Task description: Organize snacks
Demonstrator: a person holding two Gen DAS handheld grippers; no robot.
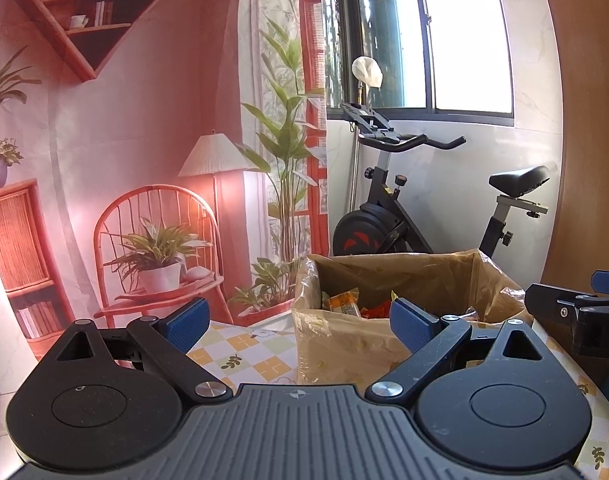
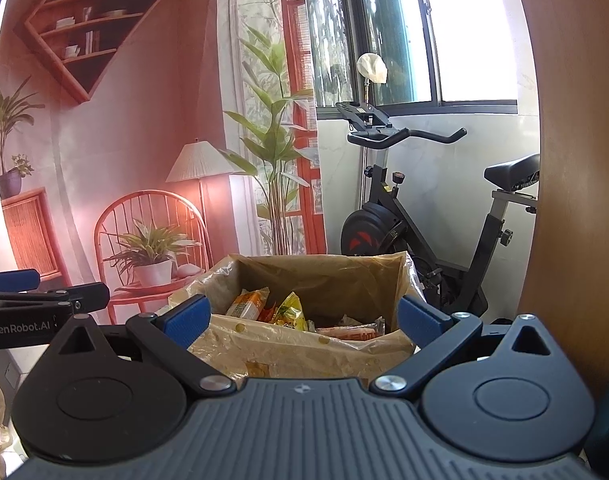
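Left hand-held gripper [image 1: 298, 322]: jaws spread wide, empty.
Right hand-held gripper [image 2: 302, 316]: jaws spread wide, empty.
Snacks [image 2: 290, 312]: inside the bag-lined box [image 2: 304, 350] on the checkered counter [image 1: 248, 354].

The only fully legible text is "GenRobot.AI", printed in white on the black body of the left gripper [image 2: 32, 280] in the right wrist view. The print on the snack wrappers [image 2: 288, 312] is too small to read.
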